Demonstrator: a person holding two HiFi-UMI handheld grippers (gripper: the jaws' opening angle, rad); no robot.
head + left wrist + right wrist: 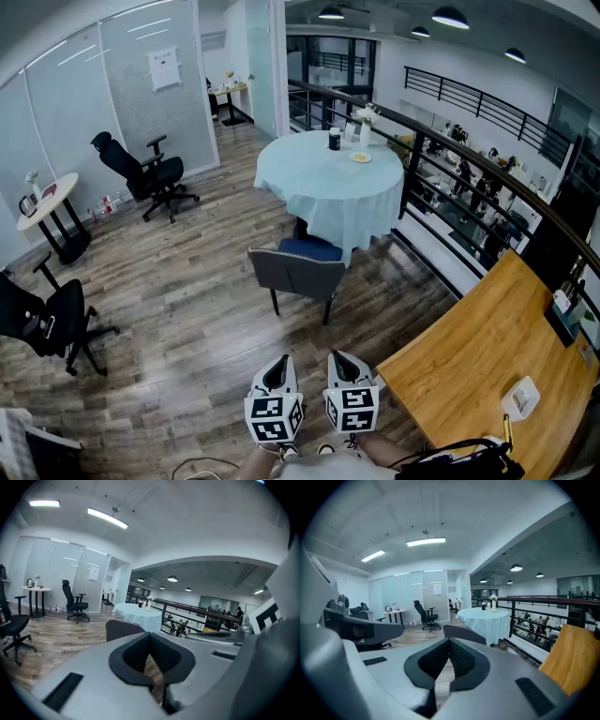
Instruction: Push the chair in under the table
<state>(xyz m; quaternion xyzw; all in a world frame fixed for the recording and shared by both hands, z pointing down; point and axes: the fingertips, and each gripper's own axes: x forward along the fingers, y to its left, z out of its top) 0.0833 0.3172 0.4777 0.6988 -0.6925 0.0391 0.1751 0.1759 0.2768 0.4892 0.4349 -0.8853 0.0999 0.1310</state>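
Both grippers side by side, low and near the body, well short of the chair point(298, 272). Left gripper point(276, 377) and right gripper point(349, 371) tilt slightly down, jaws pressed together, empty.

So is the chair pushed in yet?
Not yet. Done: nothing, the chair stands out from the round table. In hand: nothing, the left gripper and right gripper are shut, empty, and well short of the chair. Left: reach the chair's back and push it under.

Wood floor point(187, 319) — chair point(296, 270), round table point(319, 178)
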